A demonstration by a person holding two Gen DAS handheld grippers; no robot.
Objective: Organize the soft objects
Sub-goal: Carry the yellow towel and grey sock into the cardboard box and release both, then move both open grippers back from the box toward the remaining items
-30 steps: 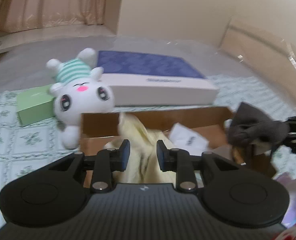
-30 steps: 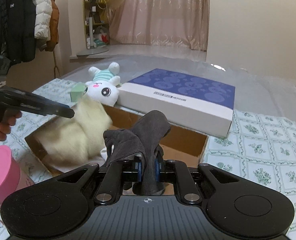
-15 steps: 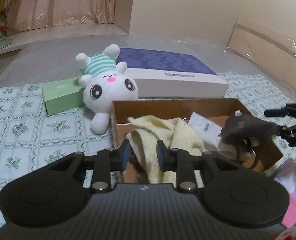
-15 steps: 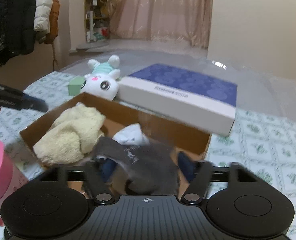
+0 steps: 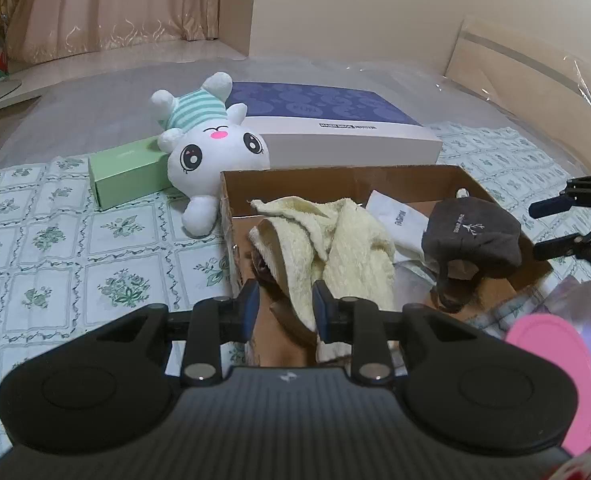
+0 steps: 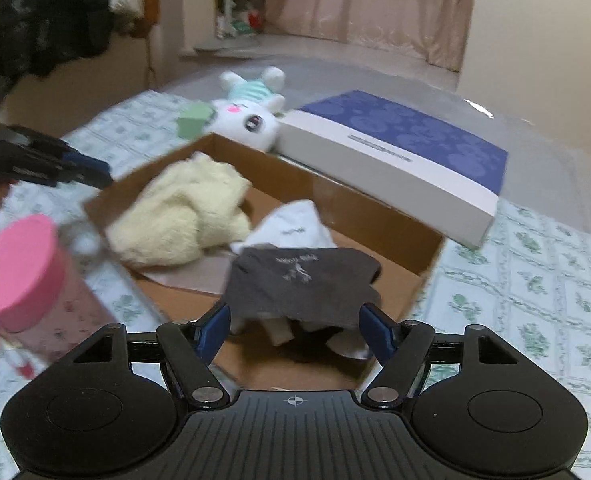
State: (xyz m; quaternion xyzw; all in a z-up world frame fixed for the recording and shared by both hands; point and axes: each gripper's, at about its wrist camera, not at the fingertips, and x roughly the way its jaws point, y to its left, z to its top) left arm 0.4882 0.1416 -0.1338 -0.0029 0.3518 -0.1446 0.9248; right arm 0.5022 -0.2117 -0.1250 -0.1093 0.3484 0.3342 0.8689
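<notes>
A shallow cardboard box (image 5: pixel 335 178) (image 6: pixel 375 216) holds a cream towel (image 5: pixel 335 240) (image 6: pixel 183 216), a white cloth (image 5: pixel 395 216) (image 6: pixel 295 226) and a grey cloth (image 5: pixel 473 232) (image 6: pixel 299 284). My left gripper (image 5: pixel 285 302) is open, its fingers apart over the towel's near end, above the box's near-left corner; it also shows in the right wrist view (image 6: pixel 91 172). My right gripper (image 6: pixel 294 326) is wide open and empty just behind the grey cloth; it also shows in the left wrist view (image 5: pixel 551 224). A white bunny plush (image 5: pixel 211 152) (image 6: pixel 251 116) lies on the table beyond the box.
A flat blue-and-white box (image 5: pixel 335 124) (image 6: pixel 399 160) lies behind the cardboard box. A small green box (image 5: pixel 127 170) (image 6: pixel 193 124) lies beside the plush. A pink-lidded container (image 5: pixel 551 380) (image 6: pixel 19 272) stands at the box's near side. The tablecloth (image 5: pixel 75 248) is floral.
My right gripper opened and dropped the grey cloth into the box, then backed off. My left gripper let the cream towel settle in the box and pulled back.
</notes>
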